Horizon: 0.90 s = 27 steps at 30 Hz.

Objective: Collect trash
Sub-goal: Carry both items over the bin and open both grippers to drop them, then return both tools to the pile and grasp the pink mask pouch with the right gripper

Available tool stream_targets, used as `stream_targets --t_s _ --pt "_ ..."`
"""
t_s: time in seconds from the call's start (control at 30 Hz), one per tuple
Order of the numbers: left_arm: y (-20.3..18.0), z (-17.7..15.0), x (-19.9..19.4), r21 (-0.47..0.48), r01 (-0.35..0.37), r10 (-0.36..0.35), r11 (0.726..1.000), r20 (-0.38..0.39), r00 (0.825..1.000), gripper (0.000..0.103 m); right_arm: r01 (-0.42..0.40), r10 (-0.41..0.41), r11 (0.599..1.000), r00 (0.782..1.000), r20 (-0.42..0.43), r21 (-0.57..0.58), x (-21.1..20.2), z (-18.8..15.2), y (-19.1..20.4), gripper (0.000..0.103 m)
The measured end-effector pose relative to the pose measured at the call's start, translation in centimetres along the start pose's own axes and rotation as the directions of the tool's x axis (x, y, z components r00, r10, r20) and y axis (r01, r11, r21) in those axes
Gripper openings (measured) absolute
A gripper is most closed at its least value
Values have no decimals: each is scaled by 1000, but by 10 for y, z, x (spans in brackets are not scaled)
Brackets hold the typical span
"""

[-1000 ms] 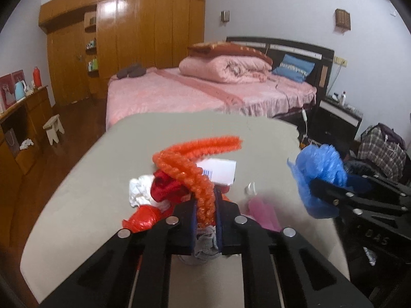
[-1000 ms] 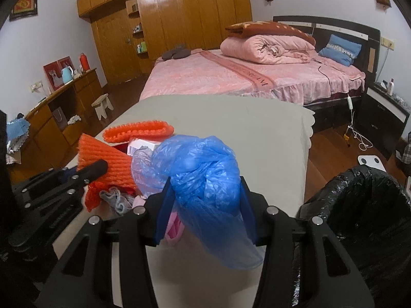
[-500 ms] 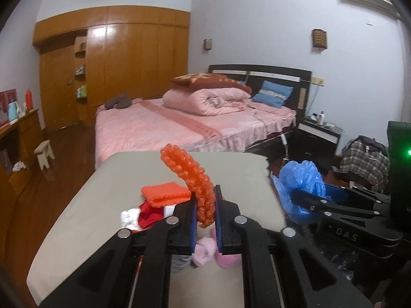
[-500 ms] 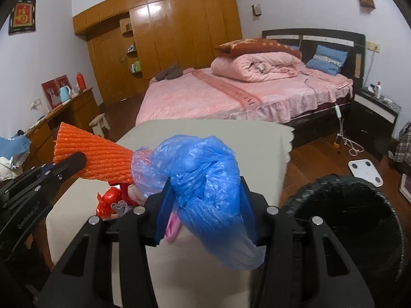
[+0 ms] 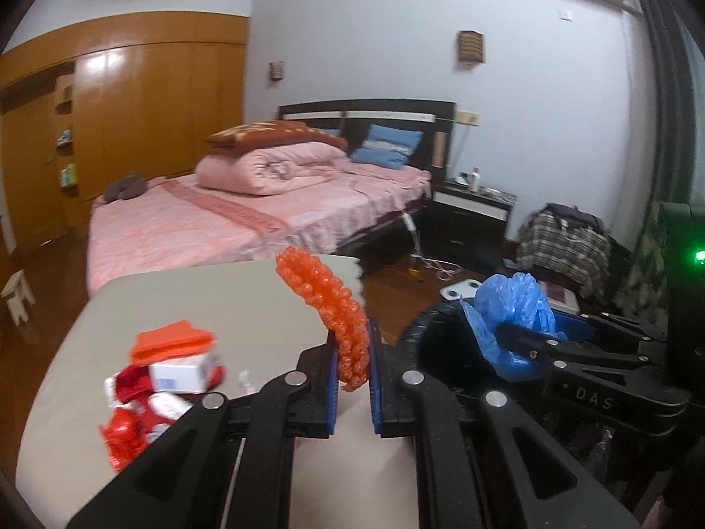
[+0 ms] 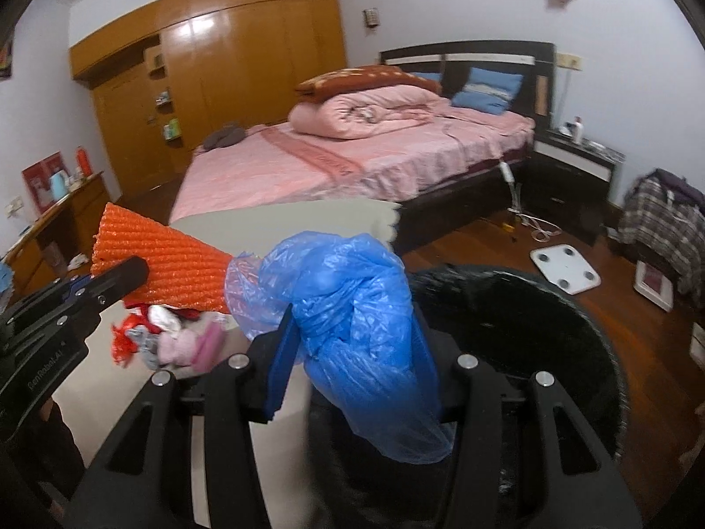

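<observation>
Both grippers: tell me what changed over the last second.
The left gripper lifted the orange foam net off the trash pile and swung right. The right gripper carried the blue plastic bag from above the table to over the black bin. Both grips stayed shut; the pile stayed put.

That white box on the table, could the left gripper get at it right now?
Probably not at once: the left gripper is shut on the orange foam net, so it has no free grip. The white box lies in the open atop the trash pile.
</observation>
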State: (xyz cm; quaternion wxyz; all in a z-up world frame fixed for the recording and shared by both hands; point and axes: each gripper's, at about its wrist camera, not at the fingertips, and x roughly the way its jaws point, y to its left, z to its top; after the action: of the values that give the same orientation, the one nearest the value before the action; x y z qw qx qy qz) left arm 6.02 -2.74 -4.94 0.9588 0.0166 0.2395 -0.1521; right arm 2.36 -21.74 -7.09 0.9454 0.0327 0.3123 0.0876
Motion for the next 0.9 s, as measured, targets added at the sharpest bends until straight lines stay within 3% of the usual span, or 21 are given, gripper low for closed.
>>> stream_targets --t_s 0.23,0.6,0.7,0.73,0.77,0.9 --pt "-41 2 25 40 97 -95 995 -33 995 11 106 -105 993 994 -7 58 -7 -16 -47 47" --pt "-94 2 64 65 232 -225 971 -97 969 13 232 -228 964 973 -45 128 -9 -39 -100 51" --pt "-93 -1 67 55 238 -230 970 -115 966 39 254 -250 958 967 -50 132 -8 -43 -103 63" --pt "-92 -2 68 52 234 -227 971 -114 967 47 263 -259 956 965 -46 132 -9 -44 -103 72" --pt "-89 -3 67 48 228 -222 972 -112 969 48 268 -264 954 964 -42 132 -9 -42 -104 81" --pt "-70 -8 58 40 172 -167 984 -99 981 56 257 -256 959 966 -23 120 -9 -39 -94 92"
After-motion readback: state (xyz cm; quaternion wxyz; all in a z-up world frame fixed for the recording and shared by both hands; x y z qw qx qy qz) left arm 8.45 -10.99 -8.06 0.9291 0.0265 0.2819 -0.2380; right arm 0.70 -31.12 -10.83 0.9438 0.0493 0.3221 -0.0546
